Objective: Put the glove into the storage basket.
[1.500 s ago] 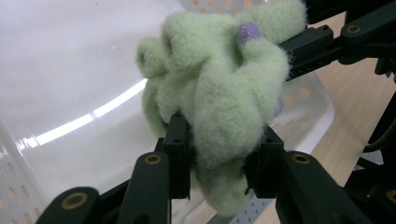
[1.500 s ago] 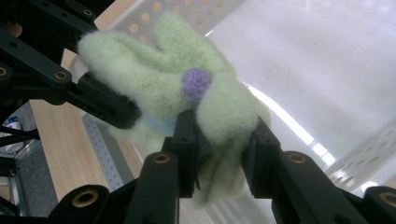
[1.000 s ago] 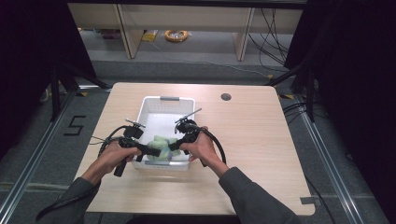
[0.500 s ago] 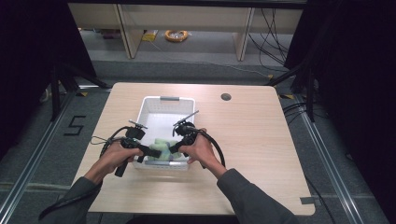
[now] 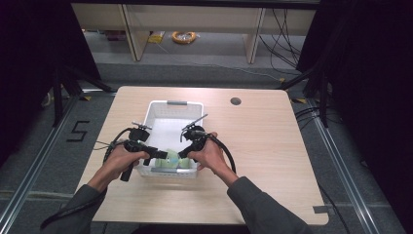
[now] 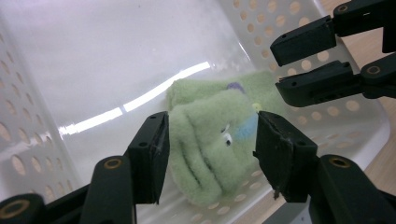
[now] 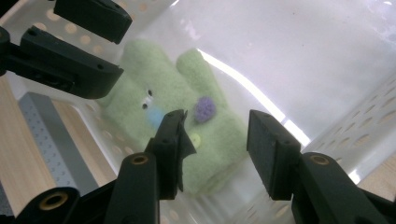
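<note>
A light green plush toy [image 5: 172, 161] with a purple dot and small eyes lies at the near end of a white perforated basket [image 5: 170, 104]. My left gripper [image 5: 163, 155] reaches it from the left and my right gripper [image 5: 181, 153] from the right, tips almost meeting over it. In the left gripper view my left gripper [image 6: 210, 149] straddles the toy [image 6: 205, 135] with its pads off the plush. In the right gripper view my right gripper [image 7: 215, 144] stands the same way over the toy [image 7: 149, 79]. Both pairs of jaws have just been opening, with the toy between them.
The basket stands on a light wooden table [image 5: 263, 146] with a round cable hole [image 5: 235, 101] at the back right. The basket's walls [image 6: 28, 121] close in on both grippers. Cables trail from both hands. Dark floor and shelving lie beyond the table.
Both hands stay at the basket's near end. The toy looks slightly lower between the two gripper tips than a second ago.
</note>
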Demonstrator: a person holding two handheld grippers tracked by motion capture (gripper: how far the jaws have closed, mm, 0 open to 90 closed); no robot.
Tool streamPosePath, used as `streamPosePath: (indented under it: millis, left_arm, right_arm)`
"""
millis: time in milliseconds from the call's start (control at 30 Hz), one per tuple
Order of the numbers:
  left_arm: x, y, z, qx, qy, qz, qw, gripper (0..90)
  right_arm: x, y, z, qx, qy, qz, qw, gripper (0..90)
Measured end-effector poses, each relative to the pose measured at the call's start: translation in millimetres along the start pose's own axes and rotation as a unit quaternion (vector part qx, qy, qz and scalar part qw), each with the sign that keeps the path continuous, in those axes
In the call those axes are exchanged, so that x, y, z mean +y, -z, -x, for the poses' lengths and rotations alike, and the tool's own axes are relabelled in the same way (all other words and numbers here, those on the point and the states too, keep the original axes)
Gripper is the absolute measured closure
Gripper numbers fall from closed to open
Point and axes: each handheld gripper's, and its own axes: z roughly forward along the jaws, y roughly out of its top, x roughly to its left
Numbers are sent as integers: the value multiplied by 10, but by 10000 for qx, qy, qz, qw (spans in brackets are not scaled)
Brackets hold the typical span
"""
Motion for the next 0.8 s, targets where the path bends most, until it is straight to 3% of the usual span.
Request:
streamPosePath:
  millis: [333, 500, 533, 567, 600, 633, 667, 700, 767, 800]
  left_arm:
    - [-4, 60, 29, 39, 94, 137, 9999, 429]
    - [-23, 138, 71, -41, 19, 156, 9999, 424]
    - [4, 128, -8, -327, -641, 153, 9973, 420]
    - [4, 128, -8, -327, -641, 153, 9973, 414]
    - [11, 178, -9, 148, -998, 298, 9944, 406]
    - [2, 192, 11, 145, -1013, 334, 9942, 401]
    - [-62, 203, 162, -108, -79, 309, 9994, 390]
    - [-72, 215, 186, -114, -76, 361, 9993, 380]
    - [-94, 230, 237, -85, -158, 386, 9991, 368]
    - [-107, 238, 257, -84, -226, 363, 9990, 363]
  right_arm:
    - [19, 95, -9, 49, 87, 167, 9998, 549]
    - [17, 197, 5, 136, 120, 318, 9993, 529]
    - [12, 224, 4, 135, 54, 323, 9994, 525]
    - [7, 245, 11, 174, 139, 407, 9989, 524]
    - [-3, 277, 1, 151, 63, 381, 9991, 522]
    - [-13, 309, -1, 113, 72, 393, 9991, 518]
    - [-25, 337, -10, 100, 42, 401, 9991, 510]
    - [-34, 349, 8, 206, 292, 600, 9976, 499]
    - [-62, 411, 13, 151, 297, 657, 9973, 488]
    - [-82, 436, 0, 152, 154, 673, 9975, 480]
